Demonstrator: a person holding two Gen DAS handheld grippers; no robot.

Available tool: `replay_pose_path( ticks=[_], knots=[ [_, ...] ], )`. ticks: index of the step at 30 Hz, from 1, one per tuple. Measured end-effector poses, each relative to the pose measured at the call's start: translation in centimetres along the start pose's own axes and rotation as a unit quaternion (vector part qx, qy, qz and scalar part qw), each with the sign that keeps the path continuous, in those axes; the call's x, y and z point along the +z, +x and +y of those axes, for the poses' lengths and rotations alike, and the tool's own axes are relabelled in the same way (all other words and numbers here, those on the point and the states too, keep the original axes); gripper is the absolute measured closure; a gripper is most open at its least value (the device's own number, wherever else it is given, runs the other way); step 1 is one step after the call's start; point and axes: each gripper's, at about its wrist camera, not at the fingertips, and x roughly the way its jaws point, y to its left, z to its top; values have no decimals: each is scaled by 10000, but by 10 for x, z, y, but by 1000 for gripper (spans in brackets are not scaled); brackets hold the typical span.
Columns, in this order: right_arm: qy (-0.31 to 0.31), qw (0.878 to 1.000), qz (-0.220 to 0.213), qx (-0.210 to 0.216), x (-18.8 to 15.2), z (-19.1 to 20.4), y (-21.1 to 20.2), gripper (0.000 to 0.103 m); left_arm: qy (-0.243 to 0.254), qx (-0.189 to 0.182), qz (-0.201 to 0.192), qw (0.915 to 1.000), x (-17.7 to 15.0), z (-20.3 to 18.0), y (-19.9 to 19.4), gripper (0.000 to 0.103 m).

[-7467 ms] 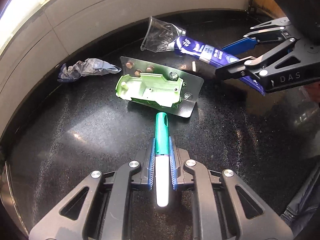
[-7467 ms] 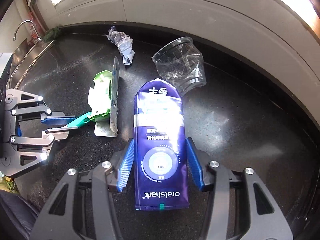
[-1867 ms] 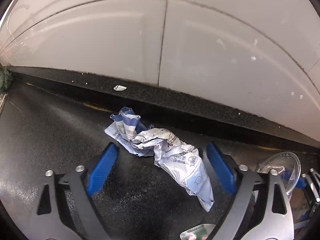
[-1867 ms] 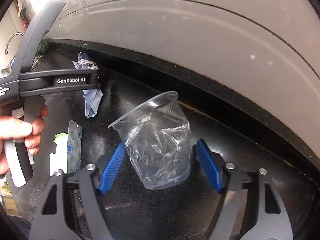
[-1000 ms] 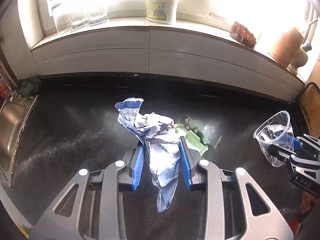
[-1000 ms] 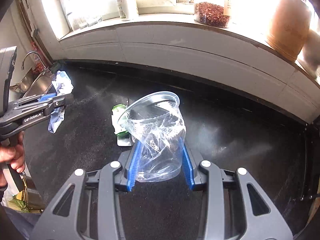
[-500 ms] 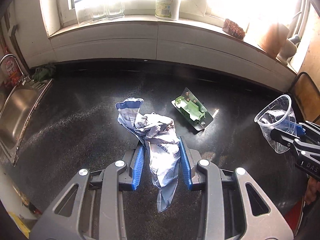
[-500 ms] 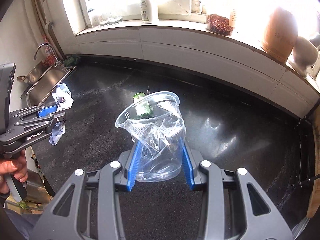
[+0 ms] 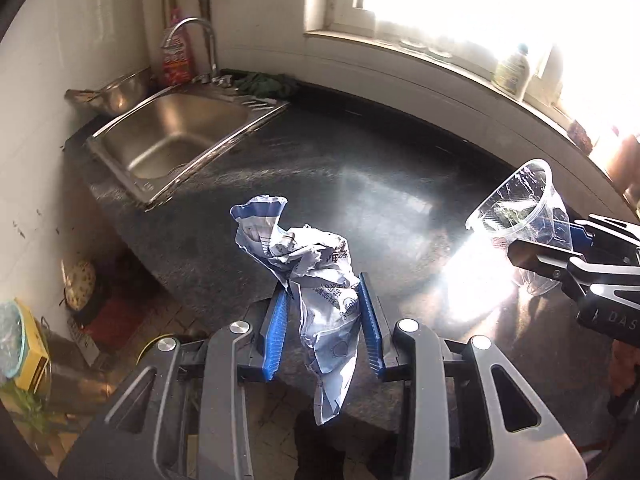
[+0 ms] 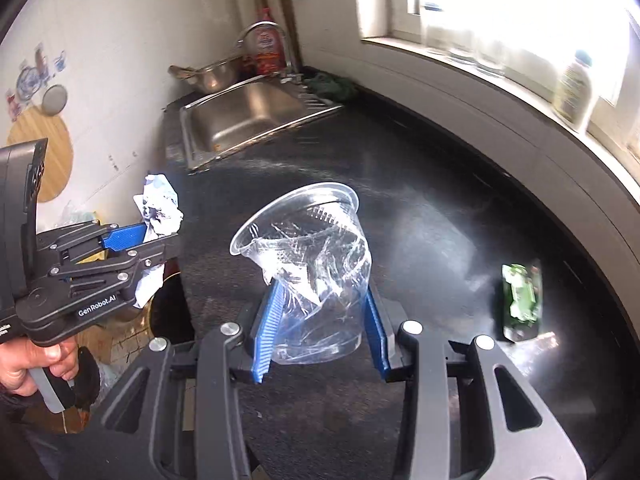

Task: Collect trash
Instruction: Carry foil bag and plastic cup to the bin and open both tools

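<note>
My left gripper [image 9: 324, 300] is shut on a crumpled white-and-blue wrapper [image 9: 320, 280], which hangs down past the blue pads over the front edge of the black counter [image 9: 380, 184]. A crushed clear plastic cup [image 10: 312, 268] stands upright between the pads of my right gripper [image 10: 320, 304], which is shut on it above the counter. The right wrist view shows the left gripper [image 10: 160, 236] with the wrapper [image 10: 158, 204] at the left, held by a hand [image 10: 24, 360]. The cup [image 9: 520, 212] also shows at the right of the left wrist view. A green blister pack [image 10: 520, 296] lies on the counter.
A steel sink [image 9: 172, 136] with a tap [image 9: 200, 36] is set in the counter's far left end, a red bottle [image 9: 176, 60] and a green cloth [image 9: 264, 82] behind it. Below the counter's edge are a floor with a yellow box [image 9: 30, 344] and clutter. Bottles stand on the window sill [image 9: 512, 68].
Both grippers have swung left along the counter with their loads still held. The sink has come into full view, and the green blister pack now lies off to the right.
</note>
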Motion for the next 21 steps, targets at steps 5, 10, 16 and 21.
replay_pose_path(
  ticks=[5, 10, 16, 21],
  knots=[
    [-839, 9910, 331, 986, 29, 98, 56, 64, -876, 663, 130, 9939, -48, 100, -17, 70],
    [-1240, 9744, 768, 1712, 43, 183, 119, 63, -1615, 1003, 209, 9815, -99, 178, -19, 70],
    [-1582, 9629, 1241, 1802, 32, 251, 197, 63, -1973, 1069, 360, 9738, -151, 231, 24, 69],
    [-1671, 9563, 1729, 1661, 19, 274, 258, 63, -2268, 961, 442, 9682, -174, 255, 67, 69]
  ],
)
